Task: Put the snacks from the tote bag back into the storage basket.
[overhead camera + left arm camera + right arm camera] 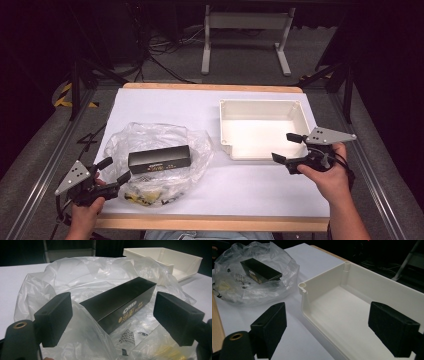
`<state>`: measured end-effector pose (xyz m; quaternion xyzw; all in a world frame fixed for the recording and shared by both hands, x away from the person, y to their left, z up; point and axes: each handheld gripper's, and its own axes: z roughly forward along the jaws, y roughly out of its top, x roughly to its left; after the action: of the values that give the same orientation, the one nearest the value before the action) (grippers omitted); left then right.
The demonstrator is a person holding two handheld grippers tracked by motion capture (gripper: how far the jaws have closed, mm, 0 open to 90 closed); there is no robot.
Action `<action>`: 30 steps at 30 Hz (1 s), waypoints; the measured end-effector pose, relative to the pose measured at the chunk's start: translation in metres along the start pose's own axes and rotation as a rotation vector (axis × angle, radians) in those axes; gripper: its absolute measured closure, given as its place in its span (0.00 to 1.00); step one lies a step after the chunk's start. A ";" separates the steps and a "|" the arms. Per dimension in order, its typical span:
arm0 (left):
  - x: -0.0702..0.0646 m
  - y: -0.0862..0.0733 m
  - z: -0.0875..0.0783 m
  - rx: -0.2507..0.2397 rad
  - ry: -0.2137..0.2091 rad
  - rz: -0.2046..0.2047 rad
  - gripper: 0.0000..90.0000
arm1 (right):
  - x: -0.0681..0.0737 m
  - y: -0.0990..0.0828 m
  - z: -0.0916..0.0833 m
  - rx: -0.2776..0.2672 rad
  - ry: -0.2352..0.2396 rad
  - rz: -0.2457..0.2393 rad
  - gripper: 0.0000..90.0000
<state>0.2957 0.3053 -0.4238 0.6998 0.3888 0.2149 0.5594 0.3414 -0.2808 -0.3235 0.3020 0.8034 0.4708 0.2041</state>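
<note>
On the table [165,102], which is covered with a white sheet, a clear plastic bag [150,137] lies on the left half, crumpled and open on top. A long black box [159,159] with gold and white print on its side rests on this bag, lying flat, and some smaller printed packets [147,196] are seen through the plastic just in front of it (their writing is too small to read). The left gripper [114,170] is held near the front left edge of the bag and points toward the box; in the left gripper view its jaws stand wide apart, one on each side of the near end of the box, but they do not touch it and nothing is held between them. To the right of the bag there is a white plastic tray [261,106] with low walls, and its inside is bare. The right gripper [287,148] is above the front right corner of this tray; in the right gripper view its jaws are also wide, with one jaw over the white sheet outside the tray wall and the other over the tray floor, and they hold nothing. The bag and the tray are close together but apart.
</note>
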 end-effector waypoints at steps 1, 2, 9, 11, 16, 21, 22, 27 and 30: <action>0.000 0.000 0.000 -0.001 0.000 -0.002 0.18 | 0.000 0.000 0.000 0.000 0.000 0.000 0.17; 0.000 0.000 0.001 -0.006 0.000 -0.001 0.18 | 0.000 0.003 0.000 0.004 0.000 -0.010 0.17; -0.001 0.000 0.001 -0.006 0.005 0.001 0.18 | 0.001 0.016 0.004 0.027 0.030 -0.075 0.17; -0.001 0.000 0.001 -0.004 0.006 0.002 0.18 | 0.003 0.021 0.006 0.031 0.047 -0.096 0.17; 0.000 0.000 0.000 -0.001 -0.001 0.003 0.18 | 0.009 0.036 0.013 0.027 0.138 -0.149 0.16; 0.000 0.000 0.000 -0.012 -0.005 0.000 0.18 | 0.014 0.045 0.018 0.045 0.199 -0.208 0.16; -0.001 0.000 0.000 -0.012 -0.004 0.001 0.18 | 0.015 0.048 0.020 0.055 0.210 -0.222 0.16; -0.001 0.000 0.000 -0.010 -0.003 0.004 0.18 | 0.019 0.061 0.027 0.106 0.231 -0.277 0.16; -0.001 0.000 0.000 -0.012 -0.003 0.001 0.18 | 0.020 0.067 0.030 0.123 0.233 -0.288 0.16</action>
<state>0.2949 0.3047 -0.4236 0.6972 0.3863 0.2165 0.5638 0.3641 -0.2233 -0.2796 0.1393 0.8838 0.4186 0.1559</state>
